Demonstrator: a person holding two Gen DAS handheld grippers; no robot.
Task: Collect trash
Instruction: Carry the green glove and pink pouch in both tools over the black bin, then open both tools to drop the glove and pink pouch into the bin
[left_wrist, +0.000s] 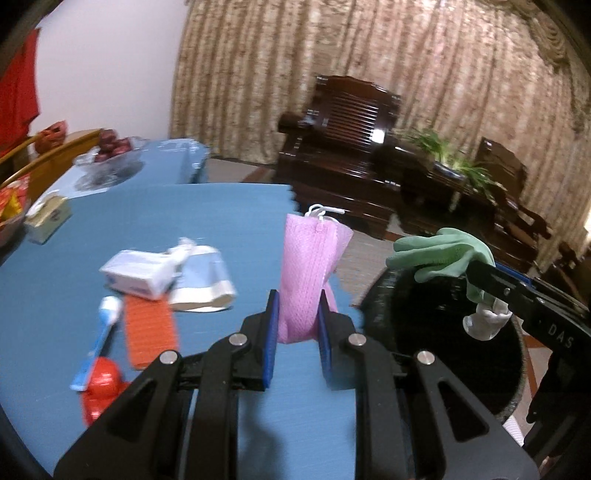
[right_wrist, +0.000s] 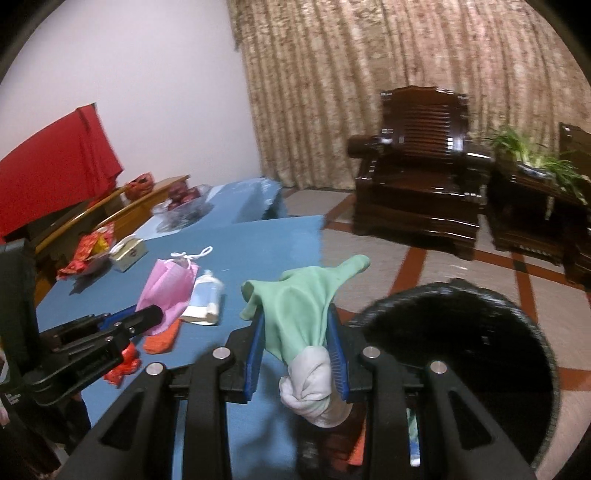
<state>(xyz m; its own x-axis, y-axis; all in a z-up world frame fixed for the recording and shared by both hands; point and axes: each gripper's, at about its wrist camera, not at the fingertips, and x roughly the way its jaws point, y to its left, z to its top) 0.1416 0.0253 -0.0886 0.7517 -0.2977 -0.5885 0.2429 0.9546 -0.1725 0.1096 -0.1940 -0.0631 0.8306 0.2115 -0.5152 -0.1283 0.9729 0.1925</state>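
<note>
My left gripper (left_wrist: 297, 321) is shut on a pink face mask (left_wrist: 306, 266) and holds it above the blue table's (left_wrist: 221, 206) right edge. My right gripper (right_wrist: 299, 339) is shut on a green and white rubber glove (right_wrist: 306, 302) beside the black trash bin (right_wrist: 461, 350). In the left wrist view the glove (left_wrist: 439, 254) hangs over the bin (left_wrist: 436, 332). In the right wrist view the mask (right_wrist: 170, 288) and the left gripper (right_wrist: 155, 314) show at the left. Loose trash lies on the table: a white box (left_wrist: 136, 273), a silver pouch (left_wrist: 203, 284), an orange strip (left_wrist: 149, 332), a blue toothbrush (left_wrist: 98, 339), a red wrapper (left_wrist: 99, 387).
A tissue box (left_wrist: 48, 218) and a glass bowl of fruit (left_wrist: 110, 155) stand at the table's far left. Dark wooden armchairs (right_wrist: 413, 158) and a side table with a plant (right_wrist: 535, 166) stand across the tiled floor. A curtain hangs behind them.
</note>
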